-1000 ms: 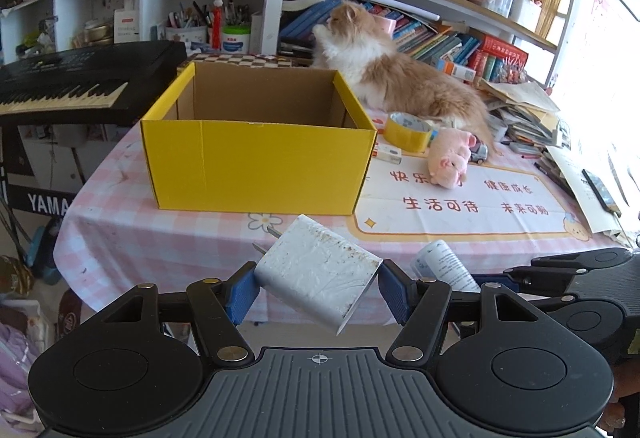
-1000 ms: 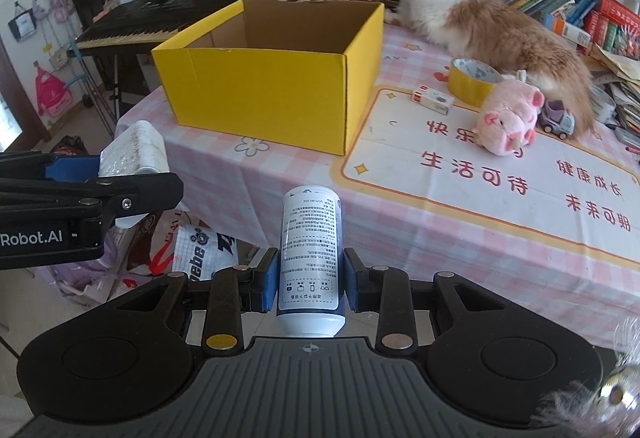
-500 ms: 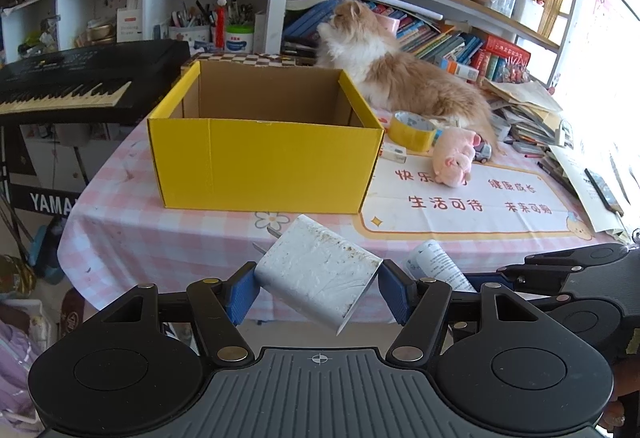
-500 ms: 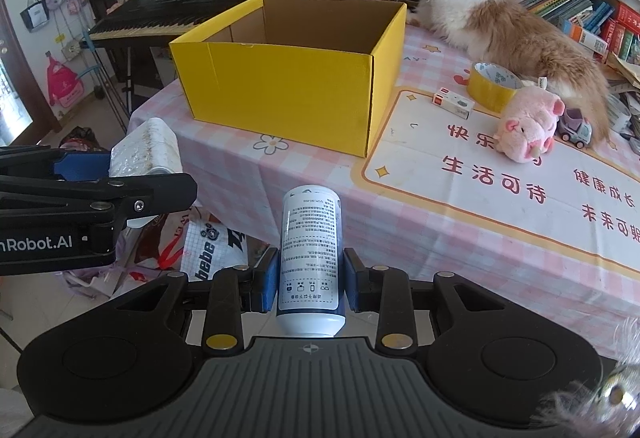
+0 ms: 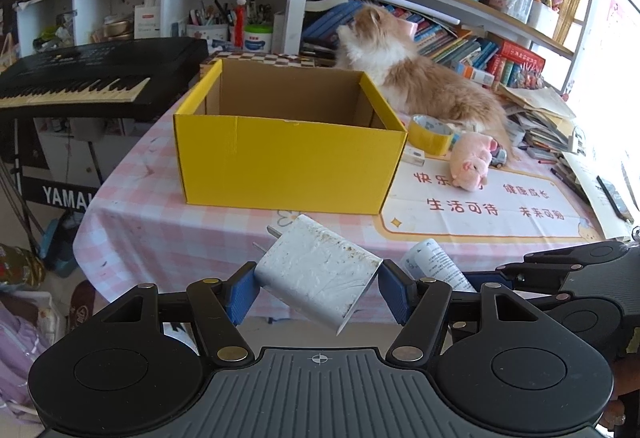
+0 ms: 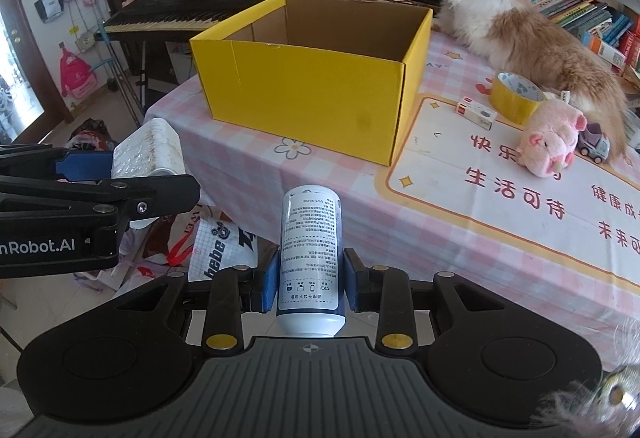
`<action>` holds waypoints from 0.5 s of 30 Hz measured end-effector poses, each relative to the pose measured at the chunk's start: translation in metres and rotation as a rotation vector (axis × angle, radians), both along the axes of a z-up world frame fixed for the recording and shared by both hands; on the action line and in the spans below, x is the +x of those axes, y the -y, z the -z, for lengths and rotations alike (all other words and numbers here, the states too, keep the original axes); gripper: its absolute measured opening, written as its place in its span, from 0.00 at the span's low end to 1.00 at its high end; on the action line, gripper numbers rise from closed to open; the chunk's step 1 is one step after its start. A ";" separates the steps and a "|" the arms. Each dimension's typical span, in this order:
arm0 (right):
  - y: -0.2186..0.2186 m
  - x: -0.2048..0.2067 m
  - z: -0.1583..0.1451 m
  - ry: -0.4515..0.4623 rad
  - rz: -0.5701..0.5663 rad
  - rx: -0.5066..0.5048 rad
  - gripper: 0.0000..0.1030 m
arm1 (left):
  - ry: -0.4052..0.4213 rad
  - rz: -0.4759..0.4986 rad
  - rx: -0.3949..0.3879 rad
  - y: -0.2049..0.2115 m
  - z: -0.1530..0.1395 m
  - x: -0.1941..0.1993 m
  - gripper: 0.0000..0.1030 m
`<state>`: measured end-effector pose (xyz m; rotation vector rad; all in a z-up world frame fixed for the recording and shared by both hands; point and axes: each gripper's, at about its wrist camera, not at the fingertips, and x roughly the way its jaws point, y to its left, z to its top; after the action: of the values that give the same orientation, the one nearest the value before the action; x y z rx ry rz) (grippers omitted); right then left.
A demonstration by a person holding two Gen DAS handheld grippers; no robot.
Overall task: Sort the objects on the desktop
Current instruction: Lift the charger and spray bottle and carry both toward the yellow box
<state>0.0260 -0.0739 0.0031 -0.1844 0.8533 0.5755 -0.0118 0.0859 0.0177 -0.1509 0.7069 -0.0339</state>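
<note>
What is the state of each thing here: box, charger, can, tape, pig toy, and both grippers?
Box: open, upright, looks empty.
Charger: held tilted, prongs forward.
Can: held, pointing forward.
Tape: on the table.
Pig toy: lying on the mat.
Left gripper: shut on charger.
Right gripper: shut on can.

Yellow outside, plain brown cardboard inside: open box (image 5: 288,166). Pink-and-white check on tablecloth (image 5: 160,234), with a white flower print near the box's front edge. White mat (image 6: 520,194) edged in orange-yellow, red characters printed across, small yellow stars at corners. Dirty white, speckled brown along edges: charger (image 5: 320,278), between blue pads (image 5: 240,294) of black left gripper (image 5: 316,292). White can (image 6: 310,258), black small print, dark blue base band, between blue pads of black right gripper (image 6: 310,280). Yellow tape roll (image 6: 516,98). Pink plush pig (image 6: 552,142). Cat (image 5: 420,86) orange and white. Keyboard (image 5: 92,74) black, white keys.
</note>
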 end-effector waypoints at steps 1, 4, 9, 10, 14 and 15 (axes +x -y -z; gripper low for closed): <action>-0.001 0.000 0.000 0.000 -0.002 0.000 0.29 | -0.001 -0.002 0.000 -0.001 0.000 0.000 0.63; -0.002 0.001 0.000 0.000 -0.005 0.001 0.29 | -0.001 -0.005 -0.001 -0.002 0.000 0.000 0.63; -0.005 0.002 0.000 -0.001 -0.012 0.001 0.29 | -0.001 -0.013 -0.002 -0.005 0.000 0.000 0.63; -0.005 0.002 0.000 0.000 -0.013 0.001 0.29 | 0.000 -0.014 -0.002 -0.005 0.000 0.001 0.63; -0.007 0.004 0.000 0.000 -0.018 0.000 0.29 | -0.003 -0.014 0.002 -0.006 0.001 0.001 0.63; -0.007 0.004 0.001 -0.001 -0.019 0.000 0.29 | -0.004 -0.015 0.003 -0.006 0.001 0.001 0.63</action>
<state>0.0299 -0.0664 0.0023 -0.1917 0.8534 0.5934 -0.0105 0.0918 0.0169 -0.1532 0.7101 -0.0186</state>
